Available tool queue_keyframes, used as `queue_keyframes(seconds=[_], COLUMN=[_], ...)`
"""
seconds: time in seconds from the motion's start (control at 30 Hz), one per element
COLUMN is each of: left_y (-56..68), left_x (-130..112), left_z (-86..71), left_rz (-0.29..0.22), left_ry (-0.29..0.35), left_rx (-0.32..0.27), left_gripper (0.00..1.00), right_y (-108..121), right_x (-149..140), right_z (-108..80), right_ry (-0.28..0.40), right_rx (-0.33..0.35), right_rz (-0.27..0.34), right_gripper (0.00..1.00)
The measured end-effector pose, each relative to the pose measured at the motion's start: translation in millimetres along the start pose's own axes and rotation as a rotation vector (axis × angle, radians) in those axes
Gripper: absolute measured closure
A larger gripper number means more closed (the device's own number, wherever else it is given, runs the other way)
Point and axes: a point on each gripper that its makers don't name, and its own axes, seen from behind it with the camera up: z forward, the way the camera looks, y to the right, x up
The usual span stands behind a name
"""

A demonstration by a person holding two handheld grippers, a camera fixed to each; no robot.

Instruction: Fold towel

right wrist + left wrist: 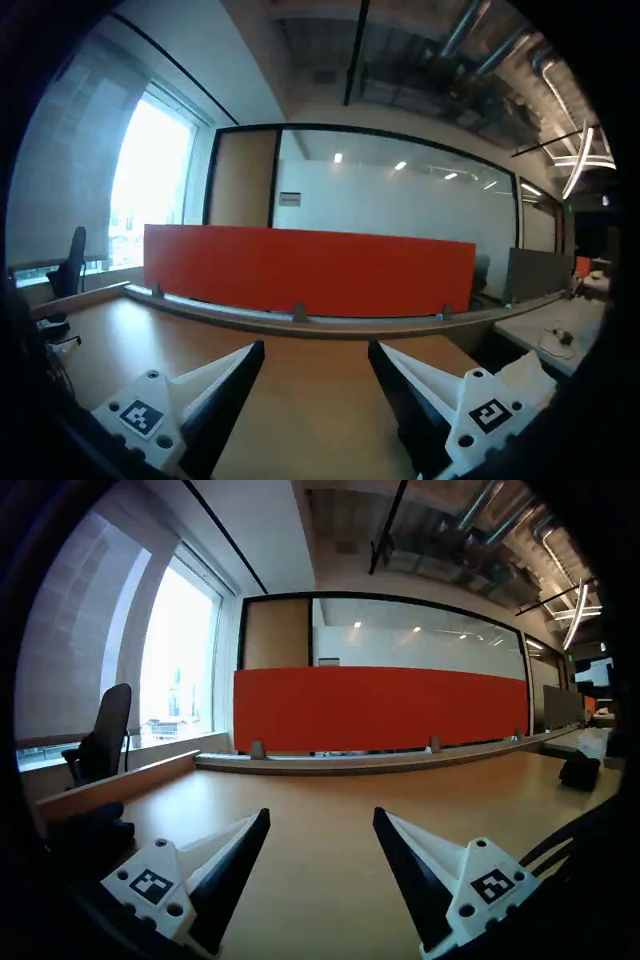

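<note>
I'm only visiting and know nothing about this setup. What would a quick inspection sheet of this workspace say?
Surface: wooden desk, bare wood in the middle.
Job's things: nothing seen.
Clutter: small dark object near the desk's far right end; I cannot tell what it is.
Grippers: left gripper and right gripper are both open and hold nothing.
Cables: dark cables beside the left gripper; a thin cable on the neighbouring pale desk.
Surroundings: orange divider along the desk's back edge, bright window, office chair, glass wall, ceiling pipes.
</note>
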Motion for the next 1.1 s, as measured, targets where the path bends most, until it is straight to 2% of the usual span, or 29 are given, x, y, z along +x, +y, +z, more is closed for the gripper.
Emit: queue_keyframes(seconds=[0.2,0.43,0.8,1.1], left_y=[1.0,1.5,1.9,1.7], left_x=[-1.9,-2.9,-3.6,-3.8], left_z=[0.2,0.6,0.8,0.5], left_rz=[-0.001,0.0,0.0,-0.001], left_ry=[0.001,0.001,0.001,0.001], left_rx=[0.0,0.0,0.0,0.0], left_gripper=[0.04,0.05,0.04,0.04], right_y=[2.4,8.1,22.7,22.6], right_x=[-12.4,-42.8,-74.4,-95.4], right_z=[-2.2,-4.9,-0.9,2.6], right_ry=[0.019,0.036,0.056,0.054], right_rx=[-0.003,-0.001,-0.043,-0.039], right_rz=[0.007,0.021,0.105,0.088], right_gripper=[0.0,0.0,0.0,0.0])
